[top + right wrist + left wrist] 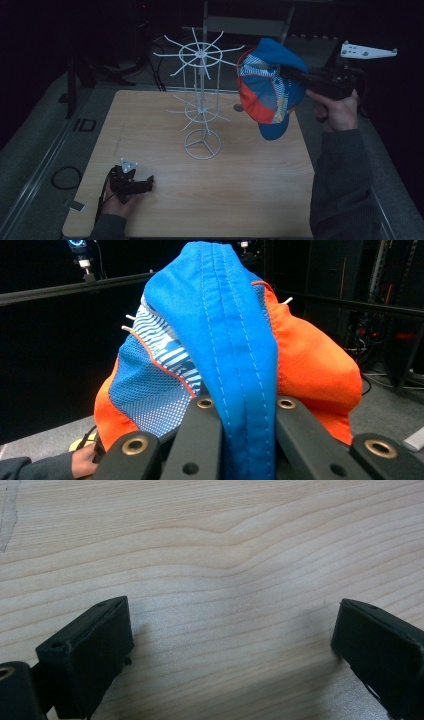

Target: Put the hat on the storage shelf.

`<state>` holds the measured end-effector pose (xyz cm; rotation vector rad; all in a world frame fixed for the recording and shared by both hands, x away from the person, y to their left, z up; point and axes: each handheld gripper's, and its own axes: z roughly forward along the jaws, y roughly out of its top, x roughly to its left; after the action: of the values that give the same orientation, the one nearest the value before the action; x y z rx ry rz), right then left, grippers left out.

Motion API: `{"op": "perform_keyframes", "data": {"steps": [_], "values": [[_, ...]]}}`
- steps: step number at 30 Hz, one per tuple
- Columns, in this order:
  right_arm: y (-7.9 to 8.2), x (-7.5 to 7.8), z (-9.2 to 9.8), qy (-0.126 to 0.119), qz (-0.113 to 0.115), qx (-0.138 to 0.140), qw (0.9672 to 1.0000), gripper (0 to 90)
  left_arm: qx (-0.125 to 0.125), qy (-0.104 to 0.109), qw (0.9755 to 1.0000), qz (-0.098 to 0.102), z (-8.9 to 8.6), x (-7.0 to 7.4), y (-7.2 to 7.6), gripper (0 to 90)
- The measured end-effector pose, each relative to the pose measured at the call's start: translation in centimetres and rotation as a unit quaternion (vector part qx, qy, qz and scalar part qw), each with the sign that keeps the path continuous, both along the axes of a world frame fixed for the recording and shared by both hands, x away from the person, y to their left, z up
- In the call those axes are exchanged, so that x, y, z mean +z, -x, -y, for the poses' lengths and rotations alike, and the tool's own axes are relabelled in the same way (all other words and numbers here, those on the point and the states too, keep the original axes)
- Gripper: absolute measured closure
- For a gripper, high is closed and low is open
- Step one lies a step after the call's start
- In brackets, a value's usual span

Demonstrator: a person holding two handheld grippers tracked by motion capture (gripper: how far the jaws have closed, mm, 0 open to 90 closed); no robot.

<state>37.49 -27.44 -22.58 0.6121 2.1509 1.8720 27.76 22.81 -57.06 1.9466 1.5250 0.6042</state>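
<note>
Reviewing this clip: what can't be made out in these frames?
- Right hand-held gripper view: its pad tips are hidden in the cap's blue fabric.
- High view: whether the cap touches the white wire rack's prongs; dim light and overlap obscure it.
- Left hand-held gripper view: the jaw bases are cut off by the bottom edge, above the table.

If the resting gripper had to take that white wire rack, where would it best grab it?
Probably the thin upright stem of the wire rack, between its two tiers of spokes, coming level from the left gripper side. The spokes stick out all round, and the bare stem fits between open jaws.
</note>
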Motion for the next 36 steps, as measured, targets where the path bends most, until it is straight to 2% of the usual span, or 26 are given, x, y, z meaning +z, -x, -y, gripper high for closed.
{"op": "perform_keyframes", "data": {"steps": [10,14,16,23,36], "values": [[-1.0,-0.8,-1.5,0.005,-0.011,0.009,0.9999,88.5,-0.001,0.0,1.0,0.0,0.0,0.0,0.0,3.2],[-1.5,-1.6,-2.3,0.009,-0.021,0.014,0.9997,88.4,-0.001,0.001,1.0,0.0,0.0,0.0,0.0,3.2],[-1.7,-2.5,-3.0,0.024,-0.029,0.013,0.9992,88.4,0.0,0.002,1.0,0.0,0.0,0.0,0.0,3.2],[-2.5,-4.2,-3.6,0.029,-0.048,0.012,0.9983,88.3,-0.001,0.001,1.0,0.001,0.0,0.0,0.0,3.2],[-3.0,-6.2,-4.6,0.06,-0.065,0.005,0.9961,87.7,-0.002,0.002,1.0,0.001,0.0,0.0,0.0,3.2]]}}
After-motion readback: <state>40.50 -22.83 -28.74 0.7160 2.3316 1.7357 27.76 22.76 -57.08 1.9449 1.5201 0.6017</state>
